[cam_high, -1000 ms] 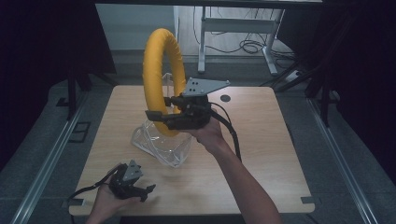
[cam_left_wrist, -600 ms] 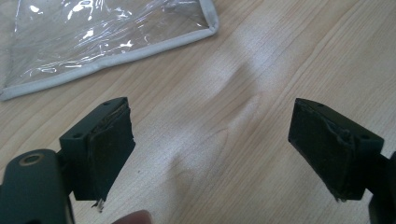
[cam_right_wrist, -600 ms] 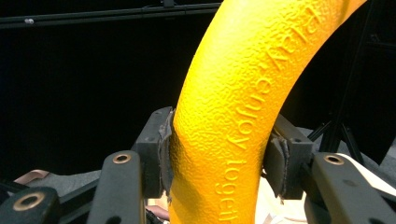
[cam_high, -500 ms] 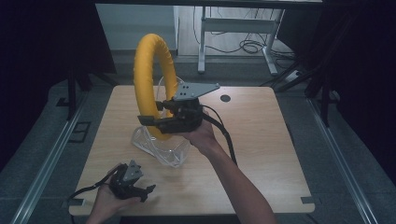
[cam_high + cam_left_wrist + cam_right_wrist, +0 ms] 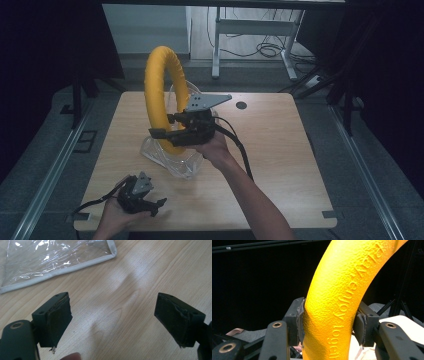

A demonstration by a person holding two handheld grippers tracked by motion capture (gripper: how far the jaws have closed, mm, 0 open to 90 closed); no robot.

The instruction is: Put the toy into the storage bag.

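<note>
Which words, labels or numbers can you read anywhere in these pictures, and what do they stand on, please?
"Play enjoy toget": raised letters running along the yellow ring, seen in the right gripper view; the last word runs out at the bottom edge, so its ending cannot be read.
High view: no readable text on the ring, the clear plastic bag or the table.
Left gripper view: no text.

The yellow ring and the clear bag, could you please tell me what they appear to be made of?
Ring: probably foam or soft rubber, matte; its skin is pebbled, with letters pressed in, and it dents slightly where the right claw grips it. Bag: likely glossy clear vinyl, wrinkled with bright glints, edged in grey piping.
</note>
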